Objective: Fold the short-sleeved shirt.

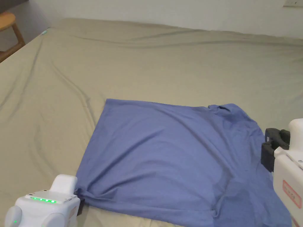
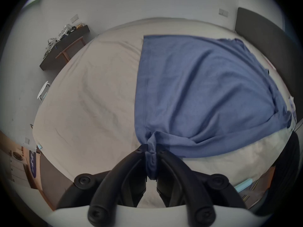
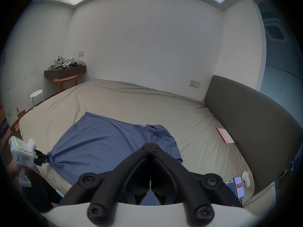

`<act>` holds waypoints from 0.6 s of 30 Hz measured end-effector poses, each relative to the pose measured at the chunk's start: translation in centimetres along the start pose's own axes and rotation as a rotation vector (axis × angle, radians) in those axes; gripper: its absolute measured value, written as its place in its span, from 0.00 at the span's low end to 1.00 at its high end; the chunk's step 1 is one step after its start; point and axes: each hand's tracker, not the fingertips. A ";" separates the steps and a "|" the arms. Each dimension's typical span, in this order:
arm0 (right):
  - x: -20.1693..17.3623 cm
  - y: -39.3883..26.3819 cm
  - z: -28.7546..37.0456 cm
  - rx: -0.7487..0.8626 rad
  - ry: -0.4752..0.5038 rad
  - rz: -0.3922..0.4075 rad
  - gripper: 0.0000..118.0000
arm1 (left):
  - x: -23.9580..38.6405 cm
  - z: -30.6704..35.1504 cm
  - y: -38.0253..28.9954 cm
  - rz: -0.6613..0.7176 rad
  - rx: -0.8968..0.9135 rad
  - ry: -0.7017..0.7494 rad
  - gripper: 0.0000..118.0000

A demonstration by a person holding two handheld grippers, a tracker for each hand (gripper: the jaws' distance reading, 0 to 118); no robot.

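A blue shirt (image 1: 165, 159) lies spread on a bed (image 1: 148, 59) covered with a beige sheet, toward the near edge and a little right of the middle. Its straight hem runs along the left side, from the near left corner up to the far left corner. The collar and sleeve end is on the right, where the cloth is more rumpled.

The left gripper (image 2: 151, 150) pinches the near left corner of the shirt. In the left gripper view a bunched twist of blue cloth sits between the two black jaws, and folds fan out from that point across the fabric. In the head view this gripper's white body, with a row of green lights, is at the lower left, right at the shirt's corner.

The right gripper (image 3: 150, 144) is above the right part of the shirt. In the right gripper view its jaws are pressed together tip to tip with no cloth between them, and the shirt lies below and beyond them. In the head view its white body and black jaws show at the right edge, beside the sleeve area.

At the far left, off the bed, stands a wooden table (image 3: 65, 81). A dark headboard (image 3: 255, 116) borders the bed's right side.
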 end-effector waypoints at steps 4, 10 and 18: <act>2.4 -3.1 -0.5 -0.117 -0.017 -0.052 0.18 | -0.4 2.2 0.7 0.012 0.050 -0.005 0.07; 6.1 -13.0 -3.1 -0.479 -0.026 -0.105 0.90 | -0.1 3.4 0.9 0.022 0.059 -0.009 0.07; 6.8 -22.3 -5.0 -0.692 0.001 -0.197 0.90 | 0.9 3.1 0.5 0.004 0.011 0.024 0.07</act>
